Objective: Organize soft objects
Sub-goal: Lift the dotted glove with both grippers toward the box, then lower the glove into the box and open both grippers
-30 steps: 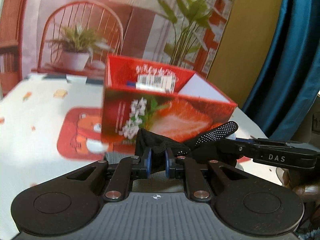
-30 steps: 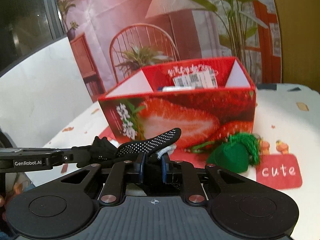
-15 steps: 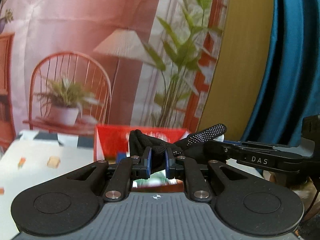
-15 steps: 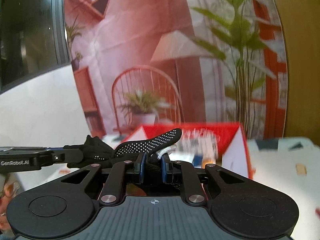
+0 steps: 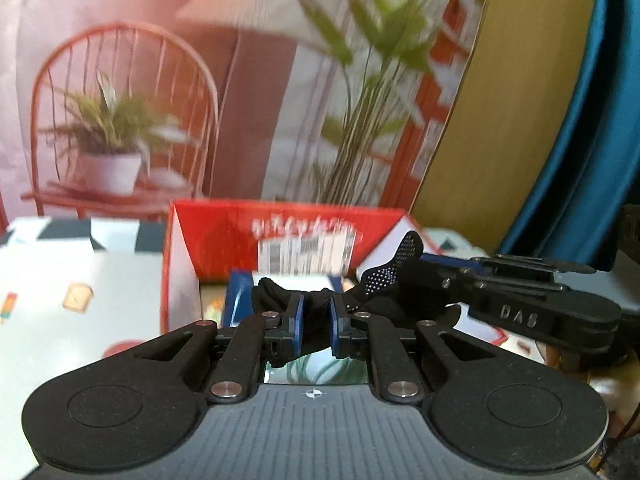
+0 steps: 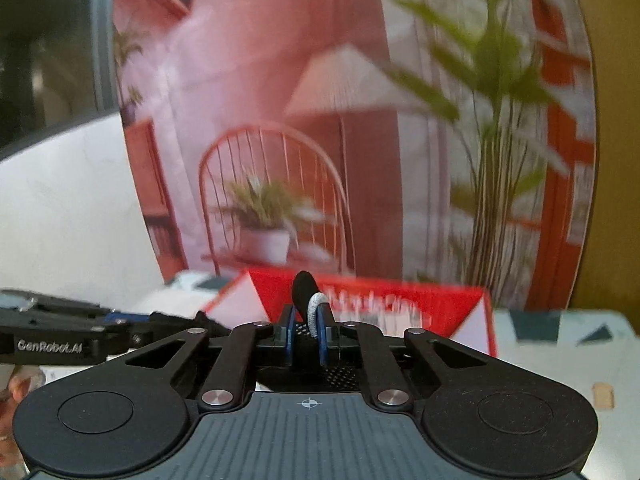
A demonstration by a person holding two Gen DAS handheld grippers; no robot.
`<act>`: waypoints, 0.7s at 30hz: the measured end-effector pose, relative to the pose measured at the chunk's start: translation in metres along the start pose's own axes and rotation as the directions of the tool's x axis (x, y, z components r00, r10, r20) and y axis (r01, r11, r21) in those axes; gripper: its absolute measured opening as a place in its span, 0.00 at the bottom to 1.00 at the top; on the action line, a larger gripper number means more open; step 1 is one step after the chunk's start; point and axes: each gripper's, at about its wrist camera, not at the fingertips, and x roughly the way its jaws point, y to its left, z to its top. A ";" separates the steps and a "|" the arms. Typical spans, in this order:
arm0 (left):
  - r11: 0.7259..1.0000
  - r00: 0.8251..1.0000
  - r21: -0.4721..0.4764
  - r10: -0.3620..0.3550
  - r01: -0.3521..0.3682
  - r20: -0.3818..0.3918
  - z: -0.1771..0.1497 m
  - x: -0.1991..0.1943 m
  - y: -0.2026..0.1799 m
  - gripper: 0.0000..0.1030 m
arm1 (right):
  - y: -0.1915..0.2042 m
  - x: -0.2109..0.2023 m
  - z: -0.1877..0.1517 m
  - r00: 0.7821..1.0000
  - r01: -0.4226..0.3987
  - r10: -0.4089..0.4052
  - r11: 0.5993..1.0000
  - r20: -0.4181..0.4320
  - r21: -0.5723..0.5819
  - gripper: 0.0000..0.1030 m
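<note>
1. Black glove [image 5: 316, 312]: soft knit with white grip dots, held up off the table between both grippers and stretched across them. It hangs in front of the open red box, at 12 o'clock from the left wrist camera.
2. Left gripper [image 5: 316, 322]: blue pads drawn narrow, pinching a bunched fold of the glove. One dotted glove finger [image 5: 404, 254] rises toward 1 o'clock.
3. Right gripper [image 6: 307, 334]: jaws narrow, having just been closing, clamped on the glove's other end. A black fingertip and a white ribbed cuff edge [image 6: 314, 314] poke up between the pads. In the left view its body enters from 3 o'clock.
4. Red box [image 5: 224, 232]: open-topped carton with white inner flaps and a barcode label [image 5: 306, 250] on its back wall. A blue-edged item lies inside, partly hidden. It stands at 12 o'clock from both cameras.
5. Tablecloth [image 5: 80, 276]: white, with small printed pictures, at 9 o'clock in the left view.
6. Backdrop [image 6: 280, 120]: printed scene of a chair, potted plant and lamp, blurred, behind the box.
7. Blue curtain [image 5: 592, 120]: at 2 o'clock in the left view.
</note>
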 end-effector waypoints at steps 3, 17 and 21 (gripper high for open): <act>1.000 0.998 -0.019 0.014 -0.015 -0.066 -0.005 0.020 0.007 0.14 | -0.005 0.018 -0.014 0.998 0.013 -0.011 0.999 -0.070 0.033 0.09; 0.993 0.981 -0.001 0.113 -0.114 -0.156 -0.011 0.044 0.026 0.14 | -0.031 0.054 -0.044 0.969 0.078 -0.031 0.979 -0.244 0.187 0.08; 0.992 0.984 0.027 0.129 -0.126 -0.126 -0.010 0.037 0.027 0.30 | -0.031 0.050 -0.042 0.969 0.100 -0.056 0.979 -0.241 0.175 0.15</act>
